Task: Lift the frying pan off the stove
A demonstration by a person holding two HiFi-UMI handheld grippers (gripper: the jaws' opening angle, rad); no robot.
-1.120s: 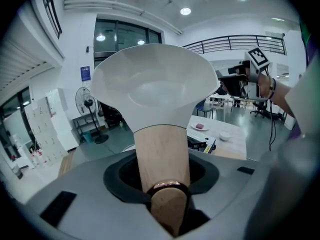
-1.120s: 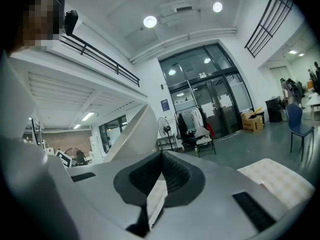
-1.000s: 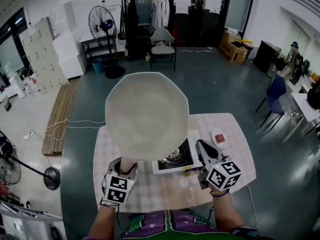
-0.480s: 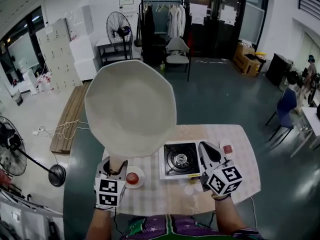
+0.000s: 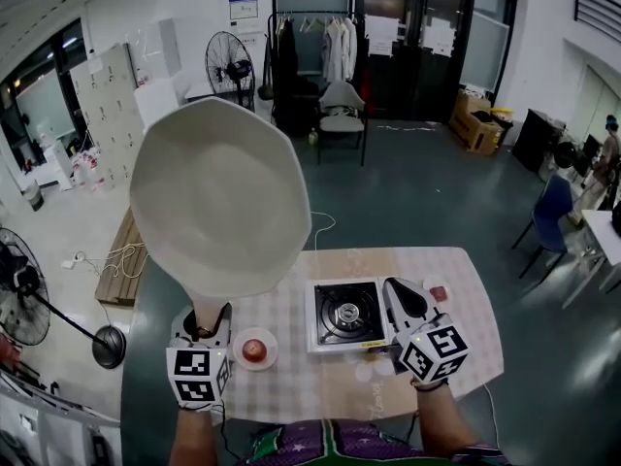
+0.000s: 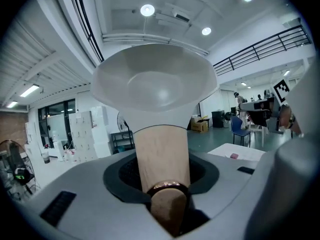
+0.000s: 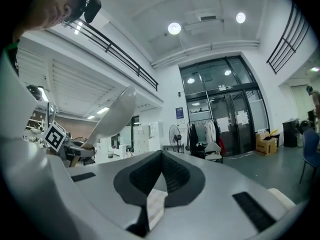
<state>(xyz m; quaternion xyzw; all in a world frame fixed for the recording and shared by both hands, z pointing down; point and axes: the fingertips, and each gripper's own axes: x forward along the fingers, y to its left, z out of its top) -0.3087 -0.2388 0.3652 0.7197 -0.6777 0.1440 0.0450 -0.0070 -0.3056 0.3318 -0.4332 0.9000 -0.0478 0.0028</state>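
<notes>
The pale, wide-bowled frying pan [image 5: 218,197] hangs in the air, to the left of and well clear of the white single-burner gas stove [image 5: 346,314]. The left gripper [image 5: 209,326] clamps the pan's wooden handle [image 6: 161,156] near its end; I'd say a firm, level hold stops the bowl tipping. The right gripper [image 5: 403,299] hovers by the stove, its jaws together on nothing. Both stand over a checked-cloth table [image 5: 320,386], with a standing fan [image 5: 228,66] and a clothes rail [image 5: 310,27] beyond.
</notes>
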